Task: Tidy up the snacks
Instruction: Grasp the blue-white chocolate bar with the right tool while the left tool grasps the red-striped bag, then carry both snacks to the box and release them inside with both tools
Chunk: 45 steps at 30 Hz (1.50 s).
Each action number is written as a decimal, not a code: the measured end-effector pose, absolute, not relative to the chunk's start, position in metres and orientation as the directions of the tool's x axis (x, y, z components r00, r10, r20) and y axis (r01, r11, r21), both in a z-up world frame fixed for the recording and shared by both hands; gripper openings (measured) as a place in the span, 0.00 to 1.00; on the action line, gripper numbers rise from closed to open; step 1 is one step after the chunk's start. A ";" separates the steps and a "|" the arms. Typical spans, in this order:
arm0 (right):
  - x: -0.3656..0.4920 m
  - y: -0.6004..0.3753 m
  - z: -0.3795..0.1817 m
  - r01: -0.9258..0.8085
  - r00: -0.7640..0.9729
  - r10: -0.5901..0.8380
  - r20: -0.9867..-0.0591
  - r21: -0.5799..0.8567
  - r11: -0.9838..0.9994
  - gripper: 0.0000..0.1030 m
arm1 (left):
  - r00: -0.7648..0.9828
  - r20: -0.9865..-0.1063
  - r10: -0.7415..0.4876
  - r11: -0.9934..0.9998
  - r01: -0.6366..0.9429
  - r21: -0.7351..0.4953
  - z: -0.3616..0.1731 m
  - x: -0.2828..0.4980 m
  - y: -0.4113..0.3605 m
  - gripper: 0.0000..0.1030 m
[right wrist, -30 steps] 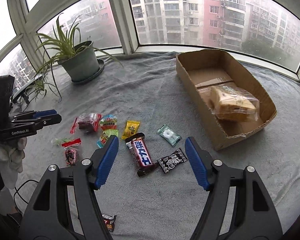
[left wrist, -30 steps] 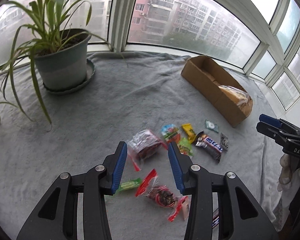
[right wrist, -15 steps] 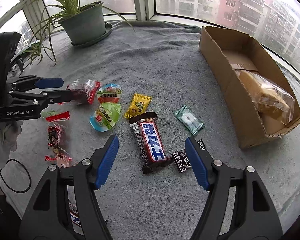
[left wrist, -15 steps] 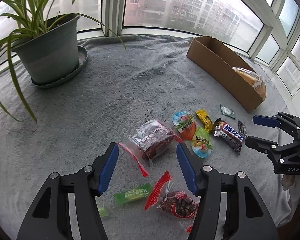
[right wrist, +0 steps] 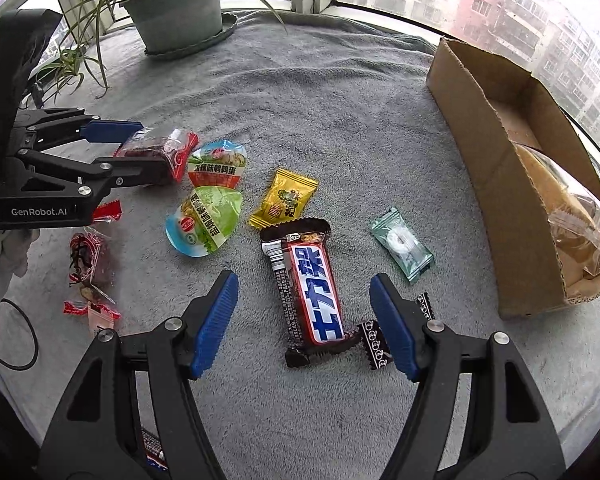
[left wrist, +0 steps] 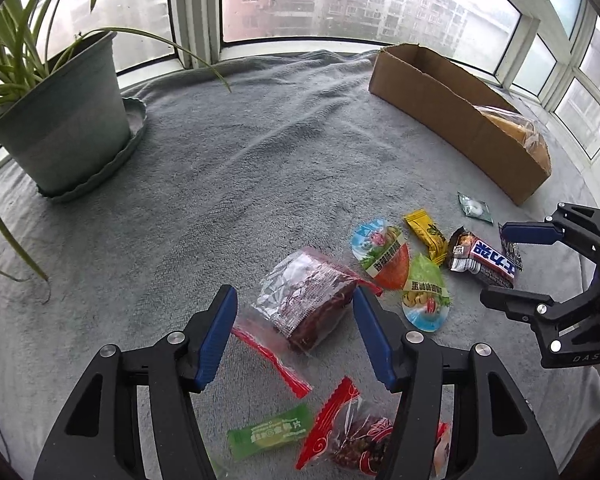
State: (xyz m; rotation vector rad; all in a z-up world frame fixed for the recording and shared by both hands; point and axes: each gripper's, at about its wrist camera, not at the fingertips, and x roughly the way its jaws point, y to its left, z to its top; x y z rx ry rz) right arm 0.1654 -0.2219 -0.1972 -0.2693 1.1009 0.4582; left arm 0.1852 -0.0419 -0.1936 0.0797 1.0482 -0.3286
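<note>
Only one bagged bread (right wrist: 572, 220) lies in your cardboard box (right wrist: 500, 184) at 2 o'clock; every other snack remains on the grey cloth (right wrist: 340, 92). Your left gripper (left wrist: 292, 328) stands open astride the dark red packet (left wrist: 308, 300), and your right gripper (right wrist: 304, 320) open astride the chocolate bar (right wrist: 312, 292); neither is gripped.

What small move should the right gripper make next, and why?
Probably lower a little and close: the right gripper is open, its blue pads on either side of the brown chocolate bar with the blue-and-red label, which lies flat on the grey blanket, not yet gripped.
</note>
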 end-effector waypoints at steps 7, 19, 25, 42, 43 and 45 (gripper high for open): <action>0.165 -0.218 -0.203 -0.493 0.343 0.223 -0.912 0.027 0.870 0.50 | 0.445 -0.856 -0.262 0.946 0.293 -0.138 -0.199 0.186 -0.041 0.46; 0.166 -0.223 -0.202 -0.476 0.334 0.256 -0.907 0.072 0.876 0.29 | 0.456 -0.848 -0.269 0.947 0.284 -0.148 -0.198 0.184 -0.042 0.32; 0.162 -0.228 -0.185 -0.468 0.368 0.285 -0.885 0.089 0.879 0.29 | 0.475 -0.836 -0.274 0.948 0.278 -0.153 -0.190 0.184 -0.038 0.31; 0.179 -0.284 -0.100 -0.390 0.556 0.286 -0.780 0.059 0.919 0.29 | 0.544 -0.756 -0.363 0.927 0.296 -0.232 -0.130 0.204 -0.050 0.31; 0.182 -0.289 -0.096 -0.381 0.566 0.281 -0.775 0.056 0.923 0.29 | 0.547 -0.752 -0.368 0.924 0.302 -0.233 -0.127 0.206 -0.054 0.31; 0.189 -0.301 -0.090 -0.358 0.586 0.265 -0.766 0.048 0.932 0.29 | 0.549 -0.745 -0.378 0.920 0.315 -0.235 -0.121 0.212 -0.063 0.31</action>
